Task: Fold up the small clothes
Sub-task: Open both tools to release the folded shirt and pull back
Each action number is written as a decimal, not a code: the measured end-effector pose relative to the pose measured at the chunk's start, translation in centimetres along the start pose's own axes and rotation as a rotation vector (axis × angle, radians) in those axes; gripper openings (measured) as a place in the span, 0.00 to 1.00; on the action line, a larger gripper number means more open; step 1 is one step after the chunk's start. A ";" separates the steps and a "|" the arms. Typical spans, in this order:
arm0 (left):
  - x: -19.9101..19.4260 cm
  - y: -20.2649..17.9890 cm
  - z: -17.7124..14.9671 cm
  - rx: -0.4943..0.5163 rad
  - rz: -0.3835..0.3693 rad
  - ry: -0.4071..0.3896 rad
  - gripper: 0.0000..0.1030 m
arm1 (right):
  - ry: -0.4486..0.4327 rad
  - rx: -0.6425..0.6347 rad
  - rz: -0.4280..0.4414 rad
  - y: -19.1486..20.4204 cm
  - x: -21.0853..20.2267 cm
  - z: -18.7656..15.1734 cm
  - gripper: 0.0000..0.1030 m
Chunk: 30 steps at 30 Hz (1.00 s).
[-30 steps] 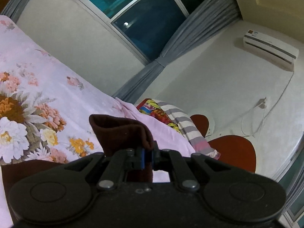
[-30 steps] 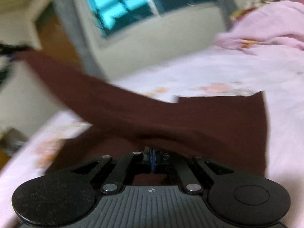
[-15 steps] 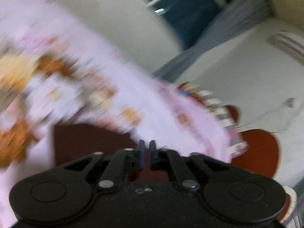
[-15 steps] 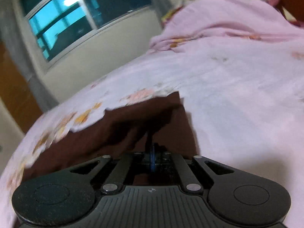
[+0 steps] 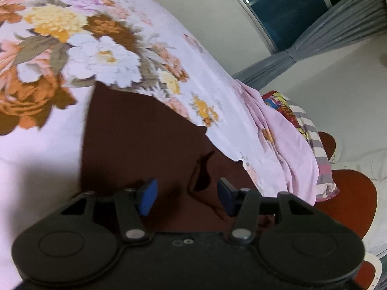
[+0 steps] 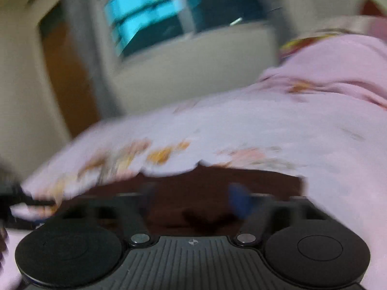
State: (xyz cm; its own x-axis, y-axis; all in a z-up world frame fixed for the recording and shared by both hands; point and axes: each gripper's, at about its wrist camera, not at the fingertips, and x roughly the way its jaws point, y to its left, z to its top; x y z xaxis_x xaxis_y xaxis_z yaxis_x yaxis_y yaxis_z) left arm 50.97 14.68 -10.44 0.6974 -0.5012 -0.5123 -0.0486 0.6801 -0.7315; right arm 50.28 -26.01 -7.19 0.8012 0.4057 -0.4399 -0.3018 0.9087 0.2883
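Observation:
A dark maroon garment (image 5: 135, 145) lies flat on the pink floral bedsheet (image 5: 72, 48). My left gripper (image 5: 185, 197) is open just above the garment's near edge, its blue pads (image 5: 148, 196) apart and empty. In the blurred right wrist view the same maroon garment (image 6: 217, 188) lies on the sheet (image 6: 266, 125). My right gripper (image 6: 193, 198) is open over its near edge, with a blue pad (image 6: 238, 198) showing on the right.
A bunched pink cover and a striped, colourful pillow (image 5: 307, 125) lie at the bed's far end by a red-brown headboard (image 5: 348, 200). A window with grey curtains (image 5: 314, 38) is beyond. The right wrist view shows a window (image 6: 150, 17) and wall.
Both grippers were shut on the maroon garment and holding it up; they lowered it onto the sheet and opened, letting it go. It now lies flat.

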 end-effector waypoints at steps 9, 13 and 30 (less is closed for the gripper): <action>-4.6 3.7 1.3 0.108 0.188 -0.043 0.49 | 0.167 -0.223 0.201 6.4 9.4 0.9 0.44; -6.8 5.8 1.3 0.116 0.216 -0.036 0.49 | 0.235 -0.283 0.191 7.9 12.7 0.5 0.44; -10.0 4.8 -4.0 0.115 0.137 -0.024 0.49 | 0.056 -0.501 0.202 14.0 -0.8 -6.4 0.03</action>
State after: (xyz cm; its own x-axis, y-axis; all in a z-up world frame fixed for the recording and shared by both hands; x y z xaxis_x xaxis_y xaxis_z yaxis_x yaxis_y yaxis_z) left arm 40.94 20.84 -10.62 0.7070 -0.3872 -0.5919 -0.0633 0.7988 -0.5982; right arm 42.13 -12.97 -8.30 0.6767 0.5694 -0.4667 -0.6676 0.7419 -0.0629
